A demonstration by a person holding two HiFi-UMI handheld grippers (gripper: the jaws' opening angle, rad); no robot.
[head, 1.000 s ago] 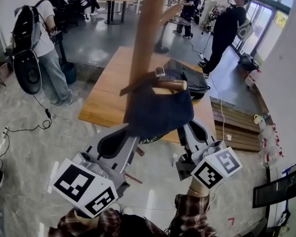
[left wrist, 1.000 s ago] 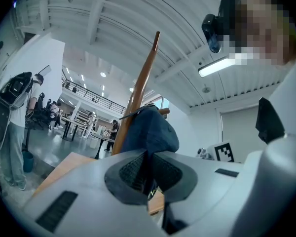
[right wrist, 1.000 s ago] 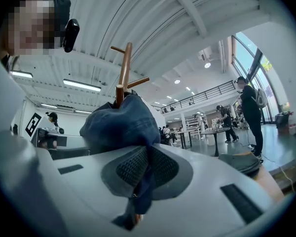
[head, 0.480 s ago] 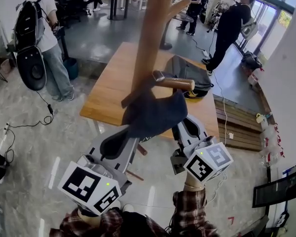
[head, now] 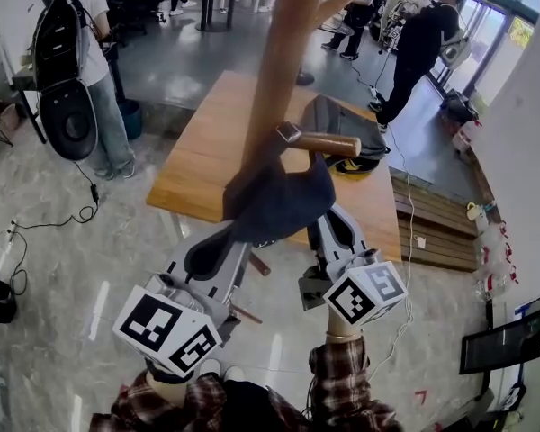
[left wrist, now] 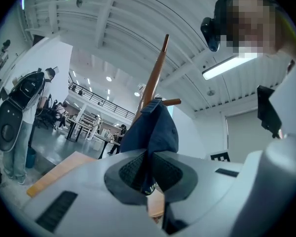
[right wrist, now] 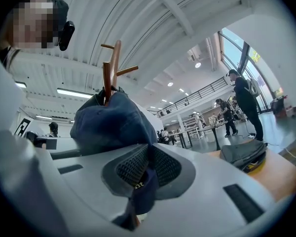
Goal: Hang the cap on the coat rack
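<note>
A dark blue cap [head: 277, 203] hangs against the wooden coat rack pole [head: 283, 57], draped under a short wooden peg [head: 328, 142]. My left gripper [head: 223, 243] is shut on the cap's lower left edge, and my right gripper [head: 322, 226] is shut on its lower right edge. In the left gripper view the cap [left wrist: 153, 132] rises from between the pads up to the pole [left wrist: 155, 75]. The right gripper view shows the cap [right wrist: 113, 122] pinched in the pads, with the pole [right wrist: 108, 80] and its pegs above.
A wooden table [head: 202, 165] stands behind the rack with a dark bag [head: 342, 124] on it. A person with a backpack [head: 72, 61] stands at the left, others at the back right. A cable [head: 45, 223] lies on the floor.
Both grippers and the cap have shifted slightly up and toward the pole; the cap now sits closer under the peg. Both stay shut on the cap.
</note>
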